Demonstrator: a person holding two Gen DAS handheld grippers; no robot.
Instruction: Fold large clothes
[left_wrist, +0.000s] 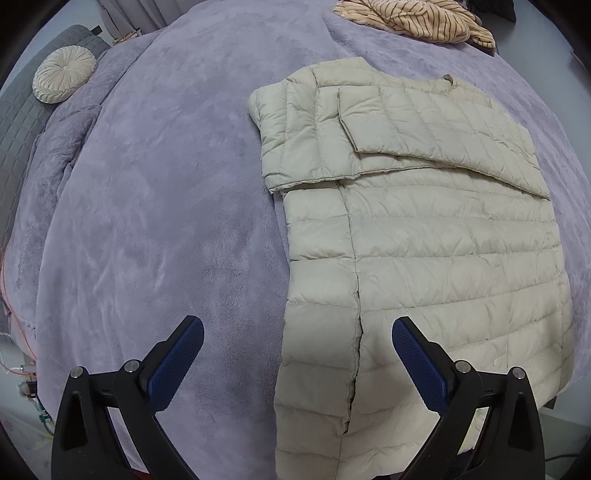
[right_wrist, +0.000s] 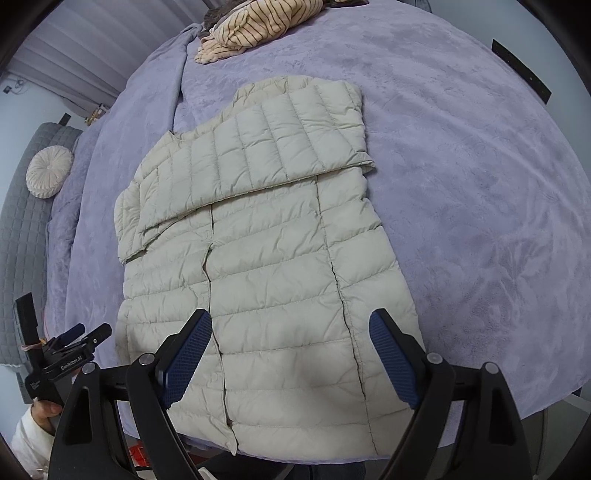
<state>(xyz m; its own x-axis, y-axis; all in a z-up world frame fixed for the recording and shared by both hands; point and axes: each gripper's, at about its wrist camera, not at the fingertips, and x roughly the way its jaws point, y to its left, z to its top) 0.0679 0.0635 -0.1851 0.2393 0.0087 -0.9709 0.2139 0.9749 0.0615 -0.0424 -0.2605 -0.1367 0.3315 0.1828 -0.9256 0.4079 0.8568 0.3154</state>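
From the left wrist camera: the cream puffer jacket (left_wrist: 417, 229) lies flat on the purple blanket (left_wrist: 166, 184), off to the right of centre, hem end nearest the camera. Both sleeves are already folded in across the chest, one laid over the other near the collar. The left gripper (left_wrist: 297, 345) hangs above the jacket's near left edge with its jaws spread wide, nothing between them. Far off, a round cushion (left_wrist: 63, 74) sits at the left and a striped garment (left_wrist: 417, 20) lies bunched at the far side of the bed, well apart from the jacket.

Over to the right wrist camera: same jacket (right_wrist: 266, 258), now dead centre, the hem close under the fingers. The right gripper (right_wrist: 290, 349) is also wide apart and empty, poised above the hem end. The left gripper (right_wrist: 79, 336) peeks in at lower left, just beside the jacket's edge.

So, by my reading: sleeves done, body not yet folded. What looks left is bringing the hem up toward the collar, and perhaps the striped garment (right_wrist: 255, 26) after that.
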